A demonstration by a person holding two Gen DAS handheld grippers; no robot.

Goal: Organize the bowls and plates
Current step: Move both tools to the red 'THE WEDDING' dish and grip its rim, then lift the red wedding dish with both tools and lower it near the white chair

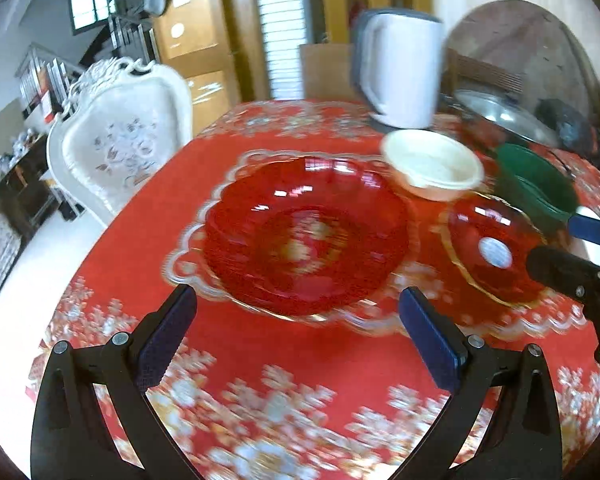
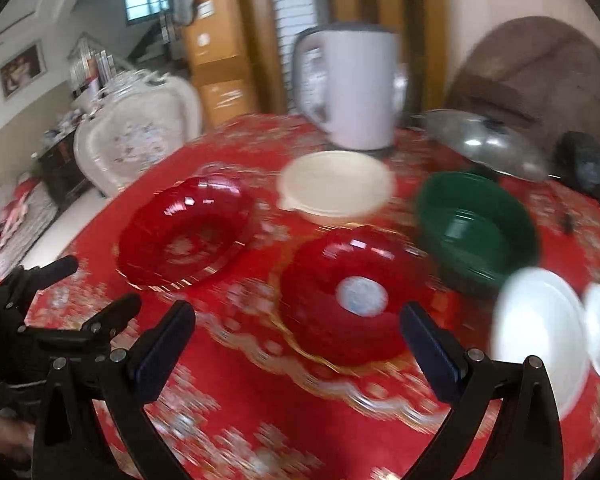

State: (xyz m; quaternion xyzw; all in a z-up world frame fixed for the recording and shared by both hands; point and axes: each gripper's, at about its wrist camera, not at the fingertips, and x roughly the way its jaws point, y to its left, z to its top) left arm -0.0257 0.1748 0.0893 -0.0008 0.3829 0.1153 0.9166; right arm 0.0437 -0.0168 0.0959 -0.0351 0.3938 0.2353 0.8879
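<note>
My left gripper [image 1: 296, 304] is open, just in front of a large scalloped glass dish [image 1: 304, 236] that looks red over the red cloth. Right of it stand a smaller red glass bowl [image 1: 492, 252] with a round sticker, a cream bowl [image 1: 432, 164] and a green bowl [image 1: 536, 184]. My right gripper [image 2: 298, 316] is open, with nothing between its fingers, at the near rim of the sticker bowl [image 2: 348, 296]. The large dish [image 2: 184, 228], cream bowl [image 2: 336, 184], green bowl [image 2: 476, 224] and two white dishes [image 2: 540, 332] surround it. Both views are blurred.
A white kettle [image 1: 400, 72] stands at the back of the round table [image 2: 260, 400], with a metal lid [image 2: 484, 144] to its right. A white carved chair [image 1: 120, 140] is at the table's left. The left gripper [image 2: 100, 284] shows at the left edge of the right wrist view.
</note>
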